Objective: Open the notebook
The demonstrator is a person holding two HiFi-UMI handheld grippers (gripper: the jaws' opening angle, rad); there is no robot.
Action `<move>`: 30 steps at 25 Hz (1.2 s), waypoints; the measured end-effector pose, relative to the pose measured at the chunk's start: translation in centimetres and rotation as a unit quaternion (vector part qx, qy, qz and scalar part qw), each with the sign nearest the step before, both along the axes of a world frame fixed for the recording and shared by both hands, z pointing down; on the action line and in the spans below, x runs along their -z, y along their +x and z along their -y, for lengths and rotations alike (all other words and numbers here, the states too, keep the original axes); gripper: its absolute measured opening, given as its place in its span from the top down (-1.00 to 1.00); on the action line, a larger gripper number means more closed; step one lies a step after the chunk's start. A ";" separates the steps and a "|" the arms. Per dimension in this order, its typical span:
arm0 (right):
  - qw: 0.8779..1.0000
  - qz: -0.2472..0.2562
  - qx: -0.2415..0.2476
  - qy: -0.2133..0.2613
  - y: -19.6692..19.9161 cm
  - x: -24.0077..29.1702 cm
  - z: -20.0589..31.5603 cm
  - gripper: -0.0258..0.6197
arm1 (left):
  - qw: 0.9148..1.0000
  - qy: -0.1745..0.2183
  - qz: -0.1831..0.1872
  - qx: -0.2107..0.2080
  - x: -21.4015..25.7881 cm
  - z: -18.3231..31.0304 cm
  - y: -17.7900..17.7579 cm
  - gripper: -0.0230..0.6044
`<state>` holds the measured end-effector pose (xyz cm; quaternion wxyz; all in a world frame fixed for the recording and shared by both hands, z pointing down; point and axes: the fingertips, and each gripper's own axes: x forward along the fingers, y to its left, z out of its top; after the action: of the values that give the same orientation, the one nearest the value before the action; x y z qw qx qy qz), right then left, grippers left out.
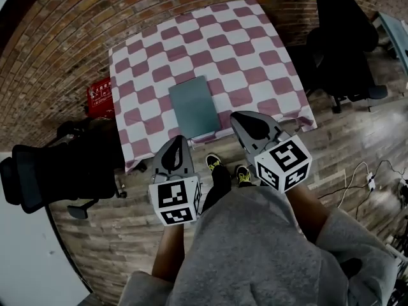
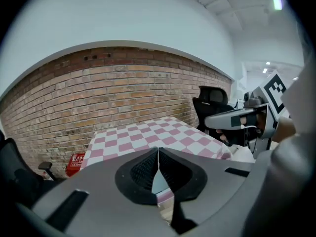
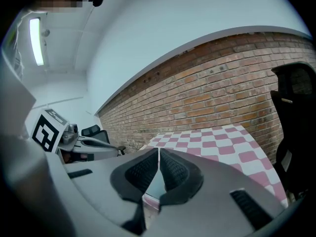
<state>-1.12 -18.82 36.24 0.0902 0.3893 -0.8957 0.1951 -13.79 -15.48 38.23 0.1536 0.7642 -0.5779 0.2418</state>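
Observation:
A closed grey-green notebook (image 1: 193,107) lies flat on the pink-and-white checked table (image 1: 248,56), close to its near edge. My left gripper (image 1: 180,139) hangs just off that edge, below the notebook's left corner, jaws shut and empty. My right gripper (image 1: 236,115) reaches over the edge just right of the notebook, also shut on nothing. In the left gripper view the closed jaws (image 2: 158,150) point at the table, with the right gripper (image 2: 232,118) to the side. In the right gripper view the jaws (image 3: 159,149) meet and a sliver of the notebook (image 3: 153,186) shows below them.
A brick wall (image 1: 76,24) runs behind the table. One black office chair (image 1: 51,171) stands at the left and another (image 1: 344,43) at the right. A red box (image 1: 100,97) sits on the floor by the table's left side. Cables (image 1: 373,177) lie on the wood floor.

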 end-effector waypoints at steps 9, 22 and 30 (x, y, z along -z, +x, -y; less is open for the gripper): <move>0.997 -0.036 -0.020 -0.063 -0.9 -6.0 1.5 0.82 | 0.998 -0.050 0.009 -0.049 -4.7 2.9 -0.6 0.89; 0.979 -0.056 -0.004 -0.196 -3.7 -16.6 1.7 0.81 | 0.988 -0.149 -0.001 -0.050 -14.1 5.0 -3.0 0.70; 0.964 -0.057 0.001 -0.259 -4.4 -21.4 1.8 0.61 | 0.981 -0.188 -0.002 -0.039 -18.4 5.8 -4.0 0.70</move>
<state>-5.52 -20.61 57.67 0.2389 0.3624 -0.8081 0.3982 -17.84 -21.29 56.59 0.2866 0.7440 -0.4916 0.3502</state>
